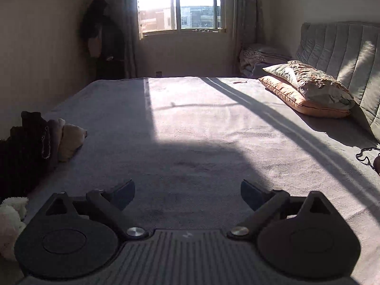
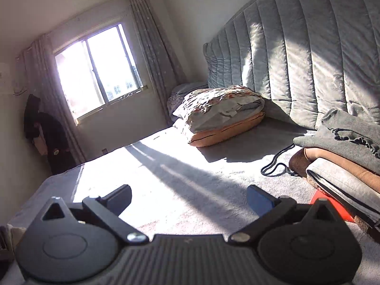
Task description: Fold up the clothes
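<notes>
My left gripper (image 1: pixel 187 193) is open and empty, low over the grey bed cover (image 1: pixel 190 128). A pile of unfolded clothes (image 1: pixel 35 140), dark, mauve and beige, lies at the bed's left edge, left of that gripper. My right gripper (image 2: pixel 188 200) is open and empty above the bed cover (image 2: pixel 166 166). A stack of folded clothes (image 2: pixel 344 156), grey on top, then brown and light grey, sits on the bed to its right, over something red (image 2: pixel 332 204).
Two stacked pillows (image 1: pixel 308 90) lean by the padded grey headboard (image 1: pixel 344 52); they also show in the right wrist view (image 2: pixel 220 116). A black cord (image 2: pixel 275 163) lies beside the folded stack. A window (image 1: pixel 180 4) is ahead, dark garments (image 1: pixel 99 30) hang in the far left corner. A fluffy white item (image 1: pixel 10 220) sits lower left.
</notes>
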A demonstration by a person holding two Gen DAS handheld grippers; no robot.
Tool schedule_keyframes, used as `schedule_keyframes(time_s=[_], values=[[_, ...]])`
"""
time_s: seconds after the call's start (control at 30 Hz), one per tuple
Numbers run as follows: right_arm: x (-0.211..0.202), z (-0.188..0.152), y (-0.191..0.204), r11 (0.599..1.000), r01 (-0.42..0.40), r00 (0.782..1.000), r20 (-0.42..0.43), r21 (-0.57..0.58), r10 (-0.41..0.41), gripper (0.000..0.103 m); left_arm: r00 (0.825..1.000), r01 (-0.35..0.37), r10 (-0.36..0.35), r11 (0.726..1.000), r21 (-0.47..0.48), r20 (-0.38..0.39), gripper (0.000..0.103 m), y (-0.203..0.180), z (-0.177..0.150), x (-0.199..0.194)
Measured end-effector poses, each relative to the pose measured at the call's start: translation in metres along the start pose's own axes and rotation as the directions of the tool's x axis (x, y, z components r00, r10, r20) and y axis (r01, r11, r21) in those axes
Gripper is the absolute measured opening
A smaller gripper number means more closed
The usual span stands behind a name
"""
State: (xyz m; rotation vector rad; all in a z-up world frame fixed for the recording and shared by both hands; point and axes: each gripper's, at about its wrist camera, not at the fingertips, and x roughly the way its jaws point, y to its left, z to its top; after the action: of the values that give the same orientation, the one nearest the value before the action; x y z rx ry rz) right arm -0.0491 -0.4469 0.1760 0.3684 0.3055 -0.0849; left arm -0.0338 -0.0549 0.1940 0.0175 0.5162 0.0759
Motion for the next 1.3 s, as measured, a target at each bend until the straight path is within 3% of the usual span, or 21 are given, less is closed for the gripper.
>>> schedule_keyframes(time_s=[0.1,0.17,0.27,0.43,0.53,0.63,0.7,0.8,0.9,1.0,1.07,1.17,1.3], values=[[-0.005,-0.038,0.048,0.992,-0.114,0.990,-0.075,0.051,0.118,0.103,1.000,-0.024,0.024,1.000,-0.009,0.008,0.102,0.029,-0.006,-0.012],[-0.012,-0.066,0.079,0.972,-0.204,0.968,-0.126,0.116,0.218,0.103,1.000,-0.026,0.026,1.000,-0.010,0.011,0.102,0.042,-0.010,-0.018],[-0.025,-0.096,0.130,0.964,-0.243,0.946,-0.196,0.107,0.260,0.103,1.000,-0.018,0.019,0.999,-0.038,0.015,0.103,0.061,-0.018,-0.027],[-0.064,-0.092,0.189,0.961,-0.269,0.961,-0.083,-0.068,0.263,0.103,1.000,0.004,-0.005,0.997,-0.075,-0.016,0.103,0.081,-0.031,-0.023],[-0.069,-0.088,0.205,0.952,-0.231,0.972,-0.001,-0.202,0.236,0.103,0.997,0.030,-0.035,0.996,-0.085,-0.064,0.103,0.083,-0.041,-0.006],[-0.035,-0.102,0.206,0.930,-0.174,0.984,-0.087,-0.322,0.154,0.103,0.991,0.072,-0.080,0.995,-0.069,-0.110,0.103,0.078,-0.057,0.018],[-0.001,-0.122,0.194,0.919,-0.145,0.981,-0.175,-0.368,0.085,0.103,0.989,0.076,-0.082,0.996,-0.056,-0.126,0.103,0.069,-0.069,0.040],[0.055,-0.160,0.168,0.901,-0.095,0.949,-0.312,-0.424,-0.047,0.103,0.982,0.070,-0.080,0.996,-0.064,-0.169,0.103,0.054,-0.093,0.079],[0.104,-0.191,0.140,0.902,-0.051,0.911,-0.390,-0.428,-0.133,0.103,0.970,0.056,-0.069,0.996,-0.062,-0.233,0.103,0.042,-0.115,0.122],[0.118,-0.215,0.119,0.925,-0.008,0.936,-0.330,-0.381,-0.127,0.103,0.970,0.048,-0.053,0.999,-0.025,-0.239,0.103,0.034,-0.129,0.152],[0.120,-0.216,0.123,0.922,0.018,0.940,-0.308,-0.386,-0.147,0.103,0.985,0.034,-0.036,0.999,-0.014,-0.168,0.103,0.031,-0.132,0.155],[0.127,-0.212,0.132,0.902,-0.013,0.946,-0.298,-0.431,-0.129,0.103,0.988,0.023,-0.030,0.999,-0.044,-0.149,0.103,0.031,-0.130,0.158],[0.139,-0.209,0.133,0.914,-0.020,0.946,-0.304,-0.406,-0.115,0.103,0.990,0.021,-0.030,0.998,-0.067,-0.140,0.103,0.033,-0.128,0.160]])
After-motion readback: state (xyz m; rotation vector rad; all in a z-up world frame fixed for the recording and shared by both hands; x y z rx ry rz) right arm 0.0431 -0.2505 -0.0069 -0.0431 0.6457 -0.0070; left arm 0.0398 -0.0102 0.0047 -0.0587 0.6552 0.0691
